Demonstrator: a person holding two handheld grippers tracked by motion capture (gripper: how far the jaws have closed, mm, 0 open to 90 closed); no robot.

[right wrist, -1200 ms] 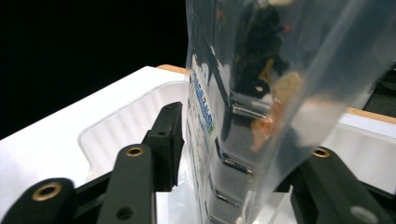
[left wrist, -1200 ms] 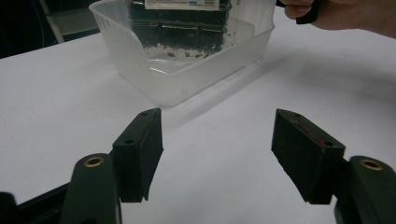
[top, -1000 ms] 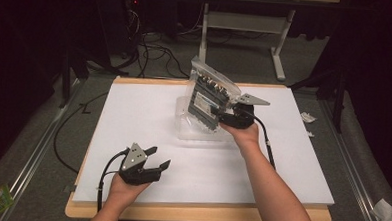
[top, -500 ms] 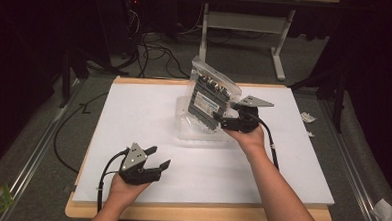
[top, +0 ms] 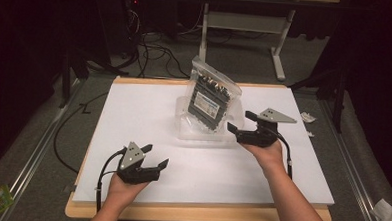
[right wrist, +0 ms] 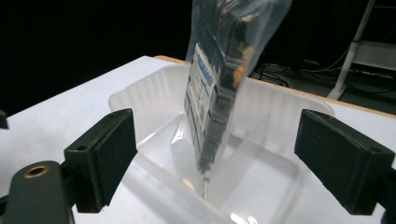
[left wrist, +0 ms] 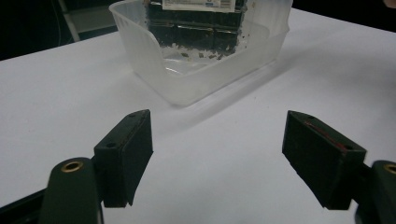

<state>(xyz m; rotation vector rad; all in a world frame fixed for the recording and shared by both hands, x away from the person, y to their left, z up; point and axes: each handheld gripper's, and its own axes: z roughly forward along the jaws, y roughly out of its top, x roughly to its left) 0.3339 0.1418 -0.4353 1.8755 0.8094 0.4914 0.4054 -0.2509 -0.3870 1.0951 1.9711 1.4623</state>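
Clear plastic bag (top: pixel 210 97) of dark, labelled packets stands on edge in a translucent tub (top: pixel 183 131) at the far middle of the white table (top: pixel 134 113); its crinkly film looks slippery and floppy, so the stiffer packet stack seems the safer place to pinch. Right gripper (top: pixel 239 122) hangs just right of the tub, its jaws having just been opening with nothing between them. Left gripper (top: pixel 154 156) rests near the front edge, well apart, its jaws likewise just parted and empty.

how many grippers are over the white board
2. The left gripper is near the front edge; the right gripper is just right of the clear tub.
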